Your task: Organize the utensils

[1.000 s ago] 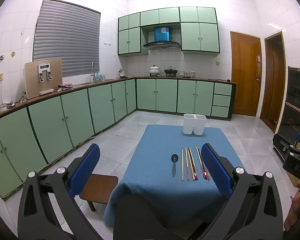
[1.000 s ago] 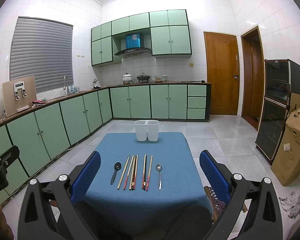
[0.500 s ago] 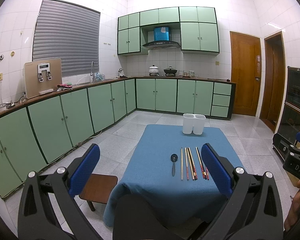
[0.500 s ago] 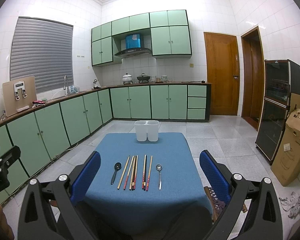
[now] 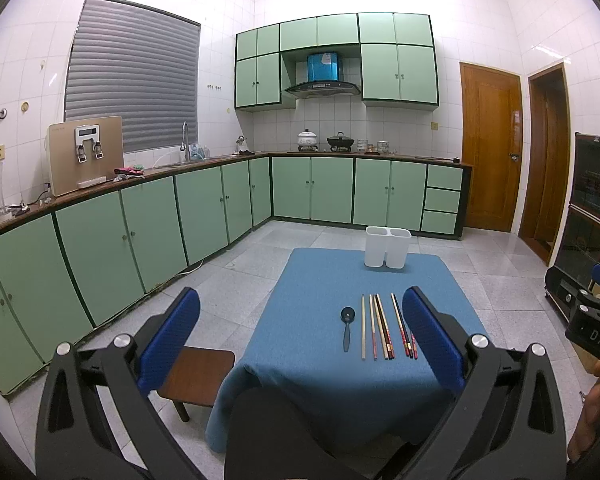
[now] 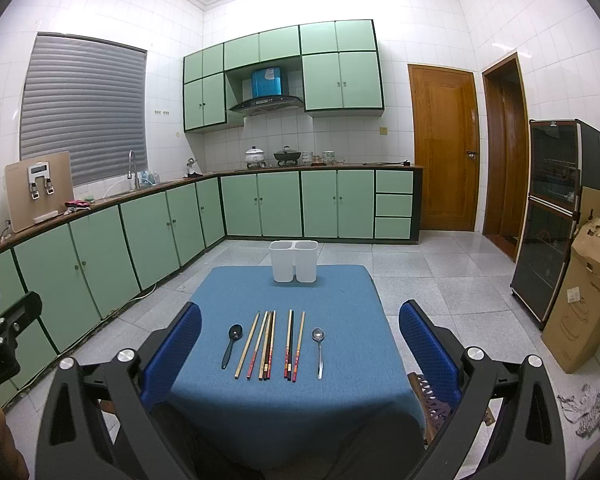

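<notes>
Fingers of my left gripper (image 5: 300, 344) and right gripper (image 6: 300, 354) stood spread and empty; spoons and chopsticks (image 6: 272, 344) lay in a row, near the white holder (image 6: 294, 261); sorting unstarted, I judged; next, a pinch on one utensil.

Both wrist cameras look forward from the near end of the blue-clothed desk (image 6: 284, 408) toward the far green kitchen cabinets (image 6: 280, 208), held back above its near edge. The left view stands left of the desk (image 5: 332, 384), the right view centred. Both share the white twin-compartment plastic holder (image 5: 387, 247) and the utensil row.
</notes>
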Available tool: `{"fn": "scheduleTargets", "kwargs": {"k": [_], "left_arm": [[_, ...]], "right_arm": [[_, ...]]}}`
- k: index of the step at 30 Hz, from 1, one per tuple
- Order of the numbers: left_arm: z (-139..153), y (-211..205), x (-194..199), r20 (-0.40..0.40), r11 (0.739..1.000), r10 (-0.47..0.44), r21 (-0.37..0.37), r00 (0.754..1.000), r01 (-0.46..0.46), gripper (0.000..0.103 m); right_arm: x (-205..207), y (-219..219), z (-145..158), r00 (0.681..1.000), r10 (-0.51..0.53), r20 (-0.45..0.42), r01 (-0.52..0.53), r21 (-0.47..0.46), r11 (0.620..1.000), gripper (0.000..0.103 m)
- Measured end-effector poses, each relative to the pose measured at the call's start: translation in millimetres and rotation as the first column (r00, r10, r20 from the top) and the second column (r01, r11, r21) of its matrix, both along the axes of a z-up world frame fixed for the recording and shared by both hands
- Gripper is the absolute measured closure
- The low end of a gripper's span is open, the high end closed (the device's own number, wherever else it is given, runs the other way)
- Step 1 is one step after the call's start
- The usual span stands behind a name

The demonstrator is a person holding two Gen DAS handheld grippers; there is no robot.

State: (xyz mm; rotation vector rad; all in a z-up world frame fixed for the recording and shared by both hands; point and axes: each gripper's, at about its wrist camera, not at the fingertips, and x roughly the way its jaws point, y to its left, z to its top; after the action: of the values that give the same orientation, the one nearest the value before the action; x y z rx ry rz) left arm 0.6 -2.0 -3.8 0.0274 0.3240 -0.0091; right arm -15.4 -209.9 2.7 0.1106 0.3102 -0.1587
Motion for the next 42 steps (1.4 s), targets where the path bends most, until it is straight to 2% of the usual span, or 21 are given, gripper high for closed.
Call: {"fn": "scheduleTargets", "kwargs": {"k": [42], "left_arm": [[-5.2,-1.6,5.6,-0.018,1.000,-0.007,-0.011,1.000,0.006,0.005]], "right_arm": [[2.2,2.8,3.4,1.000,-0.004,-0.005,0.004,0.000,1.000,0.006]]}}
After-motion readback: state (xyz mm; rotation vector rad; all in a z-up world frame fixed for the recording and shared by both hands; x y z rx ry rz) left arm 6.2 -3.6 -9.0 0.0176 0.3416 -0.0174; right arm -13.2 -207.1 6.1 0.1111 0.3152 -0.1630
